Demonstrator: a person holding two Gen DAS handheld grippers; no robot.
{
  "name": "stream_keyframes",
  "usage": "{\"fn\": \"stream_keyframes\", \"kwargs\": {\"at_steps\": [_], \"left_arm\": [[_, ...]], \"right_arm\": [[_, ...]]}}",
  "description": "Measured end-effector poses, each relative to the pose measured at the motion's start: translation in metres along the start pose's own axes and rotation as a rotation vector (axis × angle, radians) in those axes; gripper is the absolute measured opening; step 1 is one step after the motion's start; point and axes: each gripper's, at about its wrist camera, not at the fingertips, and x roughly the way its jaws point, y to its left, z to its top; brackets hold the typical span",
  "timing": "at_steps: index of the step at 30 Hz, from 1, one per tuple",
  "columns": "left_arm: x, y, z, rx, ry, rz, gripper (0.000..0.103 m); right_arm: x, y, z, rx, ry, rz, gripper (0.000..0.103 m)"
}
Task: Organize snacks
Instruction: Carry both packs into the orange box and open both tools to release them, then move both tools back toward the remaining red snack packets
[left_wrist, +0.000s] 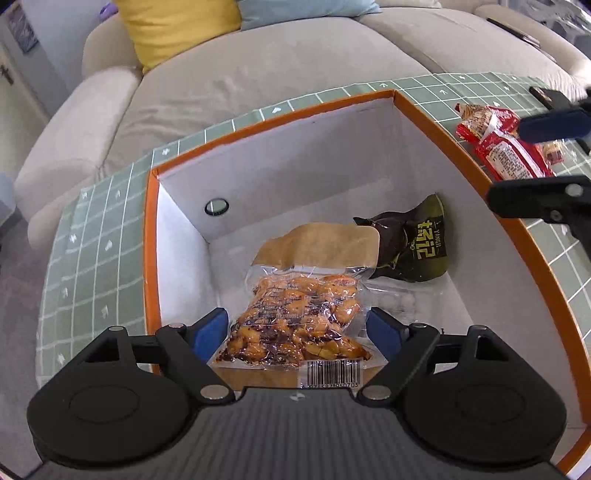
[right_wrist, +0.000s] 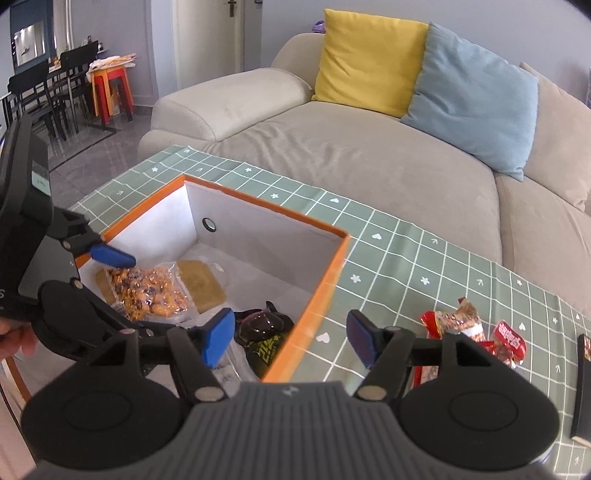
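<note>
Hanging over the orange-rimmed box (left_wrist: 406, 110), the left gripper (left_wrist: 299, 332) has its 2 blue pads spread wide on either side of a clear vacuum pack of orange snack pieces (left_wrist: 299, 321). Whether the pads actually touch the pack, I cannot tell from here. The pack lies on the white floor of the box, with a flat brown packet (left_wrist: 321, 243) just behind it and a dark olive pouch (left_wrist: 410, 247) near the right wall. A small round hole (left_wrist: 217, 206) sits in the far wall.

The right gripper (right_wrist: 291, 338) is spread wide too and holds nothing; its gap straddles the near corner of the box, 1 pad over the dark pouch inside, the other over the green checked tablecloth (right_wrist: 388, 251). Beside that outer pad, red snack packets (right_wrist: 465, 328) lie on the cloth outside the box, not yet put away. A dark flat object (right_wrist: 583, 384) rests at the cloth's right edge.

Behind the table stands a beige sofa (right_wrist: 332, 147) with a yellow cushion (right_wrist: 369, 59) and a blue cushion (right_wrist: 476, 96).
</note>
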Motion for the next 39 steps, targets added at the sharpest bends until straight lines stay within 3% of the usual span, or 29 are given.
{"fn": "stream_keyframes", "kwargs": {"at_steps": [8,13,16,22,26,35,37,39], "left_arm": [[-0.009,0.006,0.0,-0.108,-0.011,0.023,0.098],[-0.014,0.012,0.002,-0.207,-0.037,-0.06,0.103],[-0.022,0.009,0.006,-0.205,-0.087,-0.02,0.103],[-0.026,0.004,0.012,-0.207,-0.077,-0.022,0.103],[-0.029,-0.004,0.011,-0.21,-0.066,-0.04,0.103],[-0.062,-0.043,0.009,-0.207,-0.172,-0.135,0.103],[-0.069,-0.058,0.011,-0.189,-0.202,-0.147,0.097],[-0.075,-0.071,0.013,-0.185,-0.225,-0.156,0.083]], "right_arm": [[-0.01,-0.006,-0.011,0.023,-0.005,0.01,0.066],[-0.012,-0.012,-0.02,0.045,0.002,0.019,0.066],[-0.013,-0.014,-0.024,0.053,0.006,0.023,0.066],[-0.017,-0.02,-0.03,0.072,0.005,0.032,0.066],[-0.024,-0.028,-0.038,0.108,-0.007,0.038,0.067],[-0.047,-0.064,-0.079,0.22,-0.049,-0.047,0.07],[-0.053,-0.074,-0.088,0.252,-0.06,-0.071,0.07],[-0.06,-0.083,-0.097,0.285,-0.074,-0.091,0.07]]}}
